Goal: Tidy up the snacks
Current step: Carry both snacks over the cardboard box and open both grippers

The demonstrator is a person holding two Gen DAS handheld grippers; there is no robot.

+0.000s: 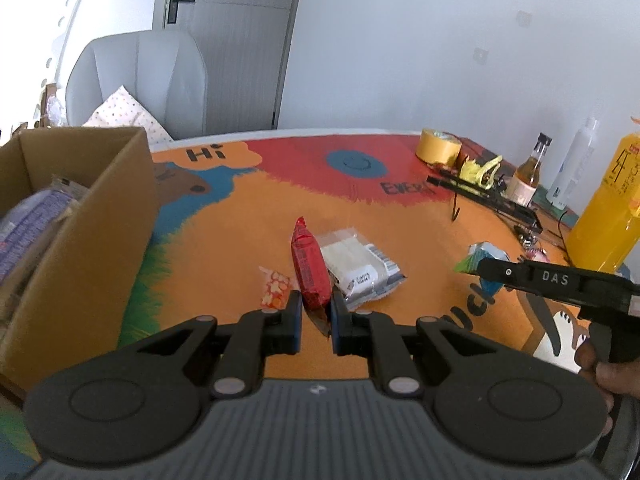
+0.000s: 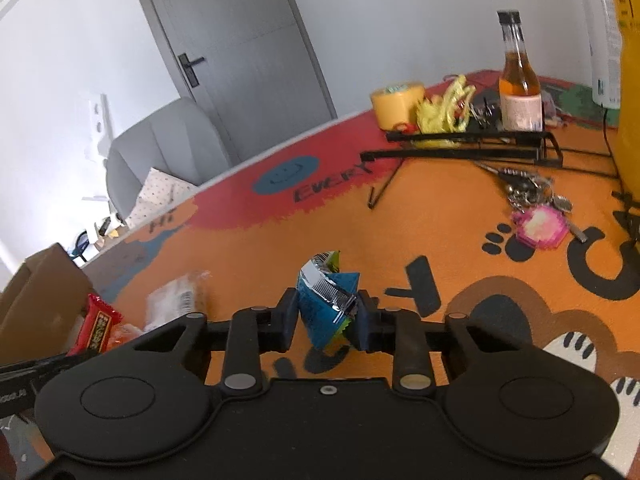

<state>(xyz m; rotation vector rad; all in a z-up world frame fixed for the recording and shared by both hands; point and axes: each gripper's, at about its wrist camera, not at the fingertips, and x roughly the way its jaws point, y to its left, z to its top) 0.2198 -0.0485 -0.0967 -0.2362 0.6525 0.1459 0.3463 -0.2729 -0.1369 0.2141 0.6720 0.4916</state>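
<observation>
I count four snack packets: one red wrapper [image 1: 306, 268] clamped at its near end in my left gripper [image 1: 316, 316], one blue-green packet [image 2: 326, 304] pinched in my right gripper [image 2: 326, 320], and one clear pack of white wafers [image 1: 356, 266] and one small orange candy bag [image 1: 275, 288] lying on the orange mat [image 1: 224, 240] just beside the red one. My left gripper angles down over the mat beside one open cardboard box [image 1: 80, 220] that holds more packs, while my right, to its right, tilts down with its packet above the mat. Behind stand one yellow tape roll [image 1: 438, 145], one small amber bottle [image 1: 528, 178] and one big orange bottle [image 1: 608, 208].
</observation>
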